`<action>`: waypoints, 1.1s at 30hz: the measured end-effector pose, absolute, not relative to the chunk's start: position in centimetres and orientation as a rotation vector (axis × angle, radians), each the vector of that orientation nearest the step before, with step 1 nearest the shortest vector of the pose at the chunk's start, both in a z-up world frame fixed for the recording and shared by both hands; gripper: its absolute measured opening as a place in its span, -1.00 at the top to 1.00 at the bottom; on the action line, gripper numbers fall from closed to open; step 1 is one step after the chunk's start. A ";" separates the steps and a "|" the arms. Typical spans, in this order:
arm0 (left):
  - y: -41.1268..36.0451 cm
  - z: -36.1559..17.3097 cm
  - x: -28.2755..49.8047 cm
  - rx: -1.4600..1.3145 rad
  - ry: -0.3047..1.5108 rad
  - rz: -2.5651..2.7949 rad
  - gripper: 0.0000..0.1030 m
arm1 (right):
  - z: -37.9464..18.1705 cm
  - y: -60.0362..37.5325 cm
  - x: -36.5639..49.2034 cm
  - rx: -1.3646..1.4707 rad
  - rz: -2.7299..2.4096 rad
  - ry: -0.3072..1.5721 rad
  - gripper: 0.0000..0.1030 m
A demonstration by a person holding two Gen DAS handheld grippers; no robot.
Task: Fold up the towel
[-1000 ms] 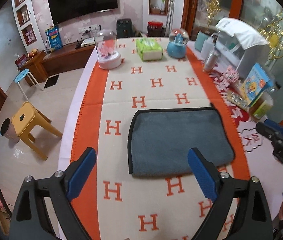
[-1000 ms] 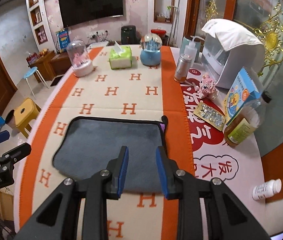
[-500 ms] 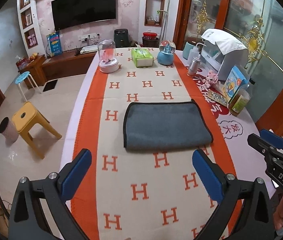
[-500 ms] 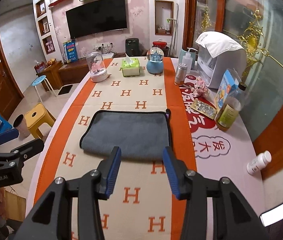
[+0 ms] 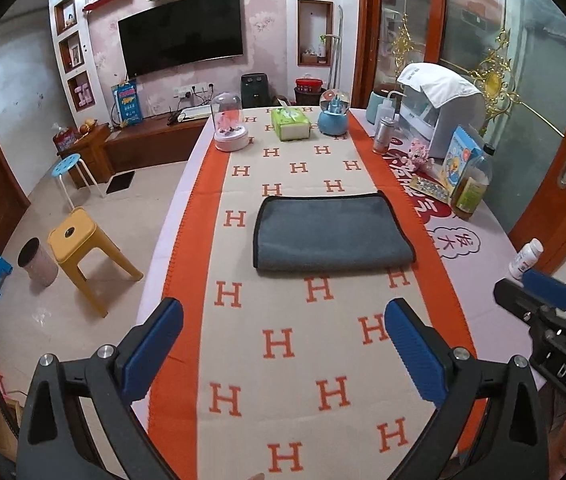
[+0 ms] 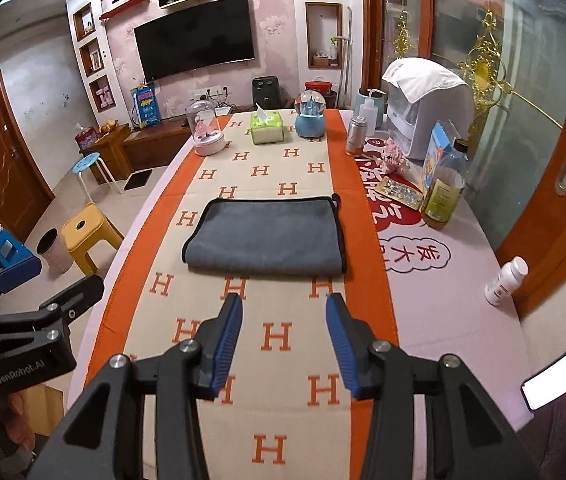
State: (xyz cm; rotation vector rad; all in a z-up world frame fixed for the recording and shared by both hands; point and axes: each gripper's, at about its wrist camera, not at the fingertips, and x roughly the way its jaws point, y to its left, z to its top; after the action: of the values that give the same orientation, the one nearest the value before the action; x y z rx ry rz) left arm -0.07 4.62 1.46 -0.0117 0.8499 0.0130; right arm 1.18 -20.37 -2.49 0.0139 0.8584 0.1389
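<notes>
Towel (image 6: 265, 236) lies folded at 12 o'clock on surface (image 6: 283, 360) — both grippers clear. Left gripper (image 5: 283, 354) fingers wide apart, right gripper (image 6: 283, 340) part-spread, both empty. Next fold: pinch both corners squarely, lift evenly.

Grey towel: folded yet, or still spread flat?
Folded. The grey towel lies as a compact rectangle, with a rounded doubled edge nearest the cameras and black trim on the other sides.

Both looking forward and down along the surface (image 5: 283, 360) from its near end, toward the television (image 6: 197, 42). Left view from further left, right view further right; both well back from the shared towel (image 5: 331, 232).
</notes>
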 end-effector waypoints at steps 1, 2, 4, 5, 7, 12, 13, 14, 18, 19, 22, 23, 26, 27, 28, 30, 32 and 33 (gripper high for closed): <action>4.3 1.5 -0.3 -0.014 0.849 0.014 -0.95 | -2.5 -20.4 0.8 0.015 0.144 0.861 0.15; 3.9 1.6 -0.9 -0.016 0.847 0.020 -0.95 | -2.7 -20.5 0.4 0.013 0.149 0.863 0.15; 3.6 1.6 -1.4 -0.016 0.842 0.030 -0.95 | -2.8 -20.5 -0.2 0.002 0.149 0.863 0.15; 3.4 1.6 -1.8 -0.014 0.840 0.044 -0.95 | -2.9 -20.5 -0.5 -0.004 0.148 0.863 0.15; 3.1 1.5 -2.2 -0.015 0.838 0.063 -0.95 | -3.0 -20.6 -1.0 -0.015 0.143 0.856 0.15; 2.6 1.0 -3.0 -0.005 0.848 0.110 -0.95 | -3.0 -20.4 -1.7 -0.059 0.125 0.846 0.15; 2.4 0.8 -3.1 -0.006 0.852 0.115 -0.95 | -3.0 -20.4 -1.8 -0.062 0.130 0.845 0.15; 2.4 0.8 -3.2 -0.008 0.855 0.120 -0.95 | -3.1 -20.4 -1.9 -0.066 0.130 0.847 0.14; 2.3 0.7 -3.5 -0.019 0.856 0.142 -0.95 | -3.6 -20.5 -1.9 -0.083 0.129 0.865 0.09; 2.3 0.6 -3.6 -0.019 0.857 0.151 -0.95 | -3.7 -20.6 -1.8 -0.082 0.130 0.870 0.09; 2.2 0.4 -3.7 -0.026 0.866 0.165 -0.95 | -3.9 -20.9 -1.7 -0.071 0.135 0.880 0.09; 2.2 0.3 -3.8 -0.028 0.873 0.168 -0.95 | -4.0 -20.9 -1.7 -0.071 0.136 0.883 0.09; 1.8 -0.4 -3.9 -0.027 0.900 0.162 -0.95 | -4.3 -20.7 -1.6 -0.077 0.150 0.894 0.09; 1.7 -0.5 -4.0 -0.023 0.906 0.162 -0.95 | -4.4 -20.6 -1.6 -0.079 0.154 0.898 0.09; 1.7 -0.6 -4.0 -0.020 0.910 0.161 -0.95 | -4.4 -20.6 -1.6 -0.080 0.157 0.901 0.09; 1.5 -0.8 -4.0 -0.018 0.915 0.158 -0.95 | -4.6 -20.5 -1.6 -0.080 0.160 0.907 0.09; 1.5 -0.8 -4.0 -0.016 0.913 0.157 -0.95 | -4.8 -20.5 -1.5 -0.079 0.162 0.913 0.09; 1.4 -0.9 -4.0 -0.015 0.914 0.153 -0.95 | -4.8 -20.5 -1.5 -0.078 0.163 0.916 0.09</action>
State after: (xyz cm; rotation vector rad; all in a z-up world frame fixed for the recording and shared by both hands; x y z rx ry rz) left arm -4.00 1.42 -0.86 -0.0152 0.9138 0.1531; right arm -1.47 -20.46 -4.83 -0.0779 0.9161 0.1630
